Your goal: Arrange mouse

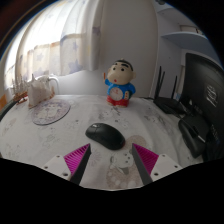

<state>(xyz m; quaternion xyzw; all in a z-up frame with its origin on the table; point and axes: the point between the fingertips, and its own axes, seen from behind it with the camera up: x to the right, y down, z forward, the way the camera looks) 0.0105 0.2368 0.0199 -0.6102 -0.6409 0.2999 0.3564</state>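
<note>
A black computer mouse (105, 135) lies on the light patterned tabletop (60, 140), just ahead of my fingers and slightly left of the middle between them. My gripper (112, 160) is open, its two pink pads (77, 158) spread wide apart, with nothing between them but the tabletop. The mouse is not touched by either finger.
A cartoon boy figurine (120, 84) in red and blue stands beyond the mouse. A round disc (49, 113) and a pale cup-like object (39, 91) are at the far left. Dark equipment and cables (190, 100) sit at the right. Curtains (70, 40) hang behind.
</note>
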